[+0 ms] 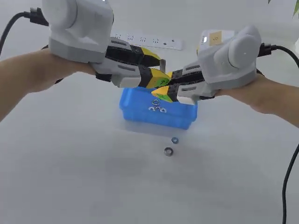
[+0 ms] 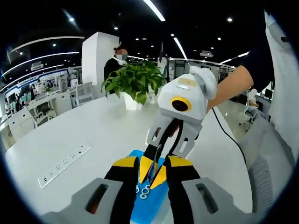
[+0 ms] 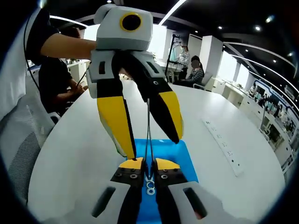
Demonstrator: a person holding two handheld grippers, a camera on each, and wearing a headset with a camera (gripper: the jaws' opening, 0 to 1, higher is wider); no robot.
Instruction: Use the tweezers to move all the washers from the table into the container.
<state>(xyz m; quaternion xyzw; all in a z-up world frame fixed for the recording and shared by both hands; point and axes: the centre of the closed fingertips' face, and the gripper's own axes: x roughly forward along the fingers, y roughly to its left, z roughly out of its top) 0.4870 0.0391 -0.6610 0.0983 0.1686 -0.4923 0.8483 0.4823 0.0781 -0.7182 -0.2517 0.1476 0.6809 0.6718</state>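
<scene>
Now your right claw [image 3: 145,163] pinches the tweezers [image 3: 148,126] over the container [image 1: 140,116], left claw [image 2: 151,171] part-open astride them; next, fetch two washers [image 1: 168,151] off the bench [image 1: 70,168].

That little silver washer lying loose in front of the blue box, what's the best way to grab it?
Probably from straight above: the silver washer lies flat on the table, so its edge offers little. Put one tip of the tweezers through its hole, one outside, pinching the rim.

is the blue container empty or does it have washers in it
Not empty: a few washers lie inside the blue container. Two loose washers sit on the table in front.
</scene>
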